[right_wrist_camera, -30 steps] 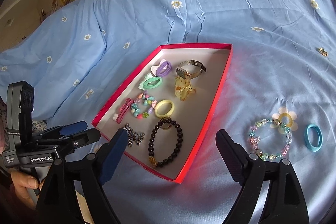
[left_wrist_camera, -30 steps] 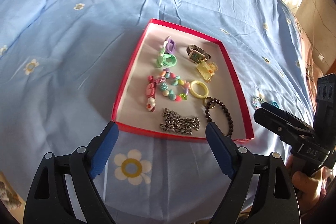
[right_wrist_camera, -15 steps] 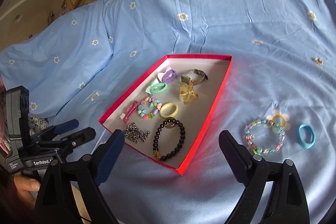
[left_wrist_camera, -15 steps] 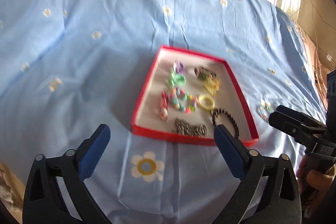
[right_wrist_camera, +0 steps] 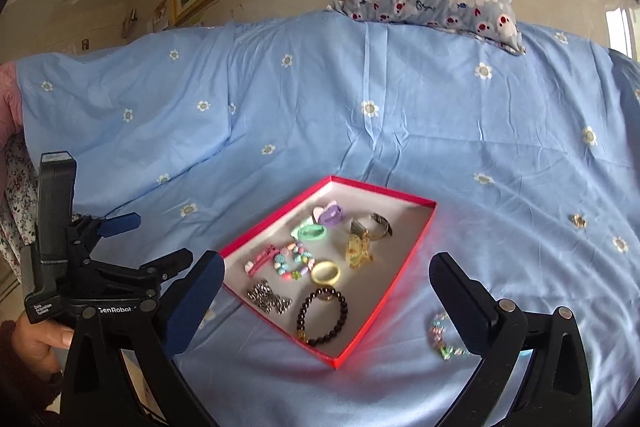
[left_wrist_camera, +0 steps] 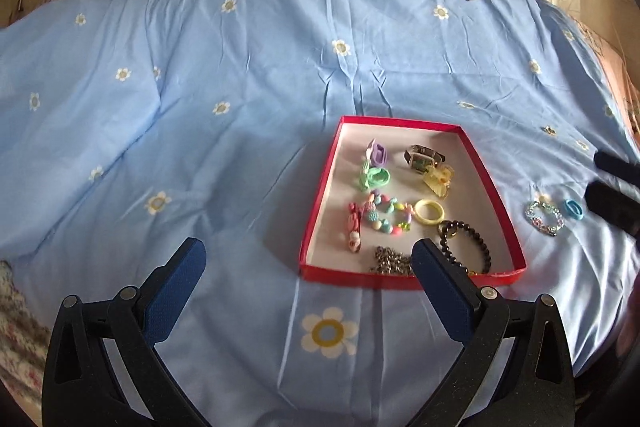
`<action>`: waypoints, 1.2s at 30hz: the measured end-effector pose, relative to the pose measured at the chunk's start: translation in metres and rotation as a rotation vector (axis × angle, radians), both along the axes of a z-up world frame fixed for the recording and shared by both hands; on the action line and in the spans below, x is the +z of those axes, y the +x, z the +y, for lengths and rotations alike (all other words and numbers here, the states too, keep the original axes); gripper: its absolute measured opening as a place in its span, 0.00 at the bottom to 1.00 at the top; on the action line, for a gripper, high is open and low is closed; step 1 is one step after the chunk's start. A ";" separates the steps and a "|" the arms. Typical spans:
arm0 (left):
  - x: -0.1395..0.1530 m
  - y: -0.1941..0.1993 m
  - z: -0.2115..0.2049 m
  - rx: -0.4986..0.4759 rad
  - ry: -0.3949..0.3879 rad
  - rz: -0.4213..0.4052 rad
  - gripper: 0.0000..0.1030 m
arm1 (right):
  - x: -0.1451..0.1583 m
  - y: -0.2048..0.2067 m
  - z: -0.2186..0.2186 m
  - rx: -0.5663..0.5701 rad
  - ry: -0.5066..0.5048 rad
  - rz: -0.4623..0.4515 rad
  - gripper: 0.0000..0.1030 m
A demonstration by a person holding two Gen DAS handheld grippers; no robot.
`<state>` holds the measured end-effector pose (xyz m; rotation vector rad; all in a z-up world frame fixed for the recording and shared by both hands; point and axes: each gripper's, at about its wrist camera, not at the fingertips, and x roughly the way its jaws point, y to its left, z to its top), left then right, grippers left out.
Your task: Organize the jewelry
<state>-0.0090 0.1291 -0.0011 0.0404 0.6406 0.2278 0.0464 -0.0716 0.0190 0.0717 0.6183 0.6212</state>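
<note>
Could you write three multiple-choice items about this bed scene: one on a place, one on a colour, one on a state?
1. Where does the clear beaded bracelet lie?
A. in the red tray
B. on the sheet beside the tray
C. on the pillow

2. What colour is the plain ring-shaped bangle in the red tray?
A. yellow
B. black
C. blue

3. How is the left gripper?
A. shut on a chain
B. shut, empty
C. open, empty

Key: 1 B, it rests on the blue sheet outside the rim; 2 A, pale yellow; 3 C, fingers wide apart, nothing between.
</note>
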 end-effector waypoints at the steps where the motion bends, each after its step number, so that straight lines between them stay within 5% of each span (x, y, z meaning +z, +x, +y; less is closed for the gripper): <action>1: -0.003 -0.002 0.002 0.005 -0.016 -0.001 1.00 | -0.008 -0.001 0.002 -0.001 -0.010 0.020 1.00; 9: -0.026 -0.010 0.004 0.033 -0.052 0.060 1.00 | -0.053 -0.006 0.006 -0.018 -0.037 0.119 1.00; 36: -0.020 -0.022 -0.022 0.035 0.071 0.054 1.00 | -0.068 -0.020 0.004 -0.025 -0.052 0.115 1.00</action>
